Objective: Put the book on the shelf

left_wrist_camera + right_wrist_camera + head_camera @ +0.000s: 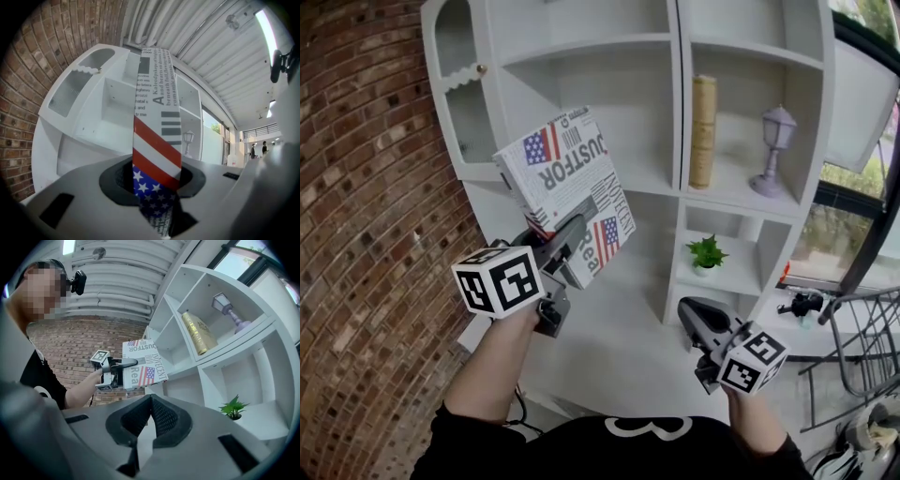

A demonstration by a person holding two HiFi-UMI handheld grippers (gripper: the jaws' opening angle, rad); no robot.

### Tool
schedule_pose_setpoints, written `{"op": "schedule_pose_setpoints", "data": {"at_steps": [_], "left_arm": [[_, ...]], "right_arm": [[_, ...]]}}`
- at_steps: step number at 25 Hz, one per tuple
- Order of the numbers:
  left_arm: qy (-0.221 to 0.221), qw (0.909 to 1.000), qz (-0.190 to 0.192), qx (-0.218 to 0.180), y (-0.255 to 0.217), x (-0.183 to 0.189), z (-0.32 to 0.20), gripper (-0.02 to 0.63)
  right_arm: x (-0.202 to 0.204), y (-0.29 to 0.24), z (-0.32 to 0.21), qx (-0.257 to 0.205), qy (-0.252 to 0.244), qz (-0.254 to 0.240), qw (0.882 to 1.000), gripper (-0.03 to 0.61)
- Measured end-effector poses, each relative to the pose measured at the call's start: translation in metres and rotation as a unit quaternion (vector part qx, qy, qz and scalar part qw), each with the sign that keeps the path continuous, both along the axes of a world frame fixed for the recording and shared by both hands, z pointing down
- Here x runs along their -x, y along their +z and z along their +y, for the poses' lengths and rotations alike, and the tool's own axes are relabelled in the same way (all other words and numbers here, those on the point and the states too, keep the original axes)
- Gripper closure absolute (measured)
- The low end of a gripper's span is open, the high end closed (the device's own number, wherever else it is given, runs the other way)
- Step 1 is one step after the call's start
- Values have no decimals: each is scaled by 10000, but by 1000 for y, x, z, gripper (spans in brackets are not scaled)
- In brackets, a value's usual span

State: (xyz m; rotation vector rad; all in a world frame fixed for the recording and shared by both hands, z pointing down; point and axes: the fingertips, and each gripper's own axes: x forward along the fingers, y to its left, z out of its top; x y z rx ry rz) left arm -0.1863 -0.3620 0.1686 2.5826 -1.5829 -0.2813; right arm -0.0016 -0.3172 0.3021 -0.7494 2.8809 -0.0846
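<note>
Jaws of the left gripper (154,190) are clamped on the lower edge of the white newsprint-patterned book with stars-and-stripes panels (153,117), which stands between them, raised in the air and tilted in front of the white wooden shelf unit (675,103), not yet touching any board. It looks rigid and boxy, probably light to moderate in weight, so it should keep its shape. The cover seems smooth, though, and a hold this near one edge could let it swing (a grip nearer the spine's middle would steady it). The right gripper (150,414) has its jaws closed together on nothing and hangs low, well apart from the book. The bay behind the book looks bare, flat and hard, and would take it upright. The next bay holds an upright gold-covered book (703,131) and a lavender lantern ornament (775,150), with a small green potted plant (706,253) below. A red brick wall (356,206) flanks the left, and windows the right.
</note>
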Motion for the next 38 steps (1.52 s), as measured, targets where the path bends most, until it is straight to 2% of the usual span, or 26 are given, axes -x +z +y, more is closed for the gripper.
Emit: {"op": "schedule_pose_setpoints", "data": {"at_steps": [4, 10, 22, 25, 33, 38], "left_arm": [[130, 9999, 16, -3, -15, 6, -16, 460], [203, 9996, -179, -117, -40, 14, -38, 460], [-157, 9987, -354, -345, -82, 44, -82, 459], [-341, 9974, -515, -373, -83, 49, -96, 460], [-537, 9948, -814, -282, -88, 48, -143, 460], [-600, 9931, -997, -155, -88, 43, -174, 460]], "right_arm": [[2, -7, -11, 24, 186, -10, 9998, 574], [10, -14, -26, 10, 323, 12, 9995, 574], [21, -10, -39, 45, 518, 233, 9984, 574], [26, -13, -40, -67, 506, 256, 9984, 574], [35, -26, -45, -354, 474, 468, 9972, 574], [37, -18, -53, -224, 557, 497, 9970, 574]]}}
